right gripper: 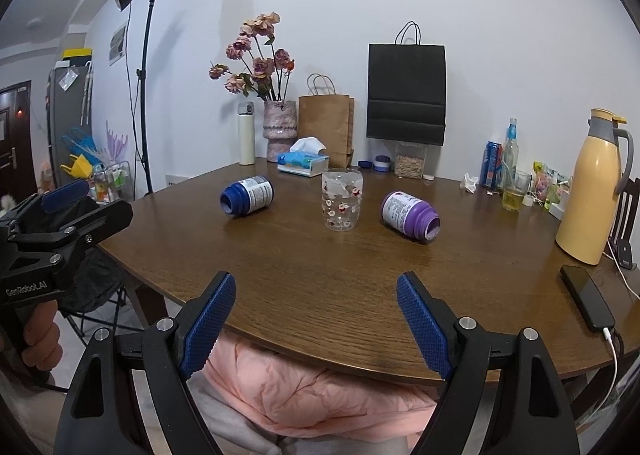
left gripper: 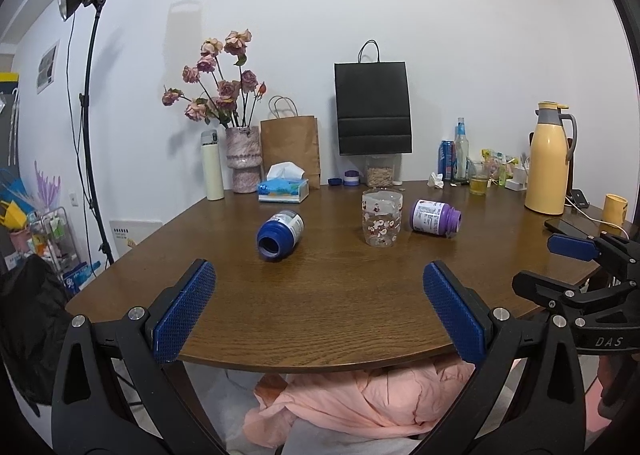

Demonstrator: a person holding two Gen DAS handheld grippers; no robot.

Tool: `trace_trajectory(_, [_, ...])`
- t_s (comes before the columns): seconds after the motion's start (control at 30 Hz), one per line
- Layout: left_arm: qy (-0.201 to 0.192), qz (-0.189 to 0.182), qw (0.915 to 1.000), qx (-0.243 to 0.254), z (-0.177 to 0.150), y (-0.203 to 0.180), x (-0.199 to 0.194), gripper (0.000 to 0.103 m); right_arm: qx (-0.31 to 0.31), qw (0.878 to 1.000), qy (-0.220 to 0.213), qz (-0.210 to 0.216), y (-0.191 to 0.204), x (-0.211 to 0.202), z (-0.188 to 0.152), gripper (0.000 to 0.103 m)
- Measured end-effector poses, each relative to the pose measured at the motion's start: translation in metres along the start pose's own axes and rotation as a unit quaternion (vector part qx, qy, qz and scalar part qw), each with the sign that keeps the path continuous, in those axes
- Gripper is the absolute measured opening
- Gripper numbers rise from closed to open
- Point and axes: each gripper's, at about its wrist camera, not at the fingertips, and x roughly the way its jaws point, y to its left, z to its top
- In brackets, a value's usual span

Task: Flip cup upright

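Both grippers hung spread wide at the near edge of the desk (left gripper: 340, 295), neither touching anything. Left gripper (left gripper: 318, 311) filled the bottom of the left wrist view, its blue pads far apart with bare wood showing between them; it held nothing. Right gripper (right gripper: 316, 325) sat the same way at the bottom of the right wrist view, jaws released and empty, and its side also showed at the right edge of the left view.

Going left to right across the middle of the left view, a blue bottle (left gripper: 280, 235) lay on its side, mouth toward the camera. Next came the cup (left gripper: 381, 219), clear with small flower prints, just right of centre. Then a purple bottle (left gripper: 435, 218) lay on its side, near the cup but apart from it.

The cup stood on end rather than lying down. Its top looked closed and slightly domed, which suggests it stood mouth down, though through clear plastic I could not be sure.

Judged on that, the flip had not begun: the cup was untouched and well apart from both grippers. Everything remained to do: reach in, close on the cup wall, lift, turn it over, and set it down on its base. Either gripper was open widely enough to take it. The bottles on both sides left little room for a wide swing.
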Motion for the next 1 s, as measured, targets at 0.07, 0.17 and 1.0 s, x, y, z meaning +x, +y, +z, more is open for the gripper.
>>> trace_trajectory(0.07, [0.001,0.0,1.0,0.0,0.0,0.0,0.0,0.103,0.0,1.0,0.0,0.0,-0.001,0.0,0.0,0.087])
trace_trajectory(0.17, [0.002,0.0,1.0,0.0,0.001,0.0,0.001,0.103,0.001,1.0,0.0,0.0,0.0,0.001,-0.001,0.087])
trace_trajectory(1.0, [-0.015,-0.011,0.9998,-0.001,0.002,0.001,0.0,0.103,0.008,1.0,-0.018,-0.006,-0.004,-0.007,-0.005,0.087])
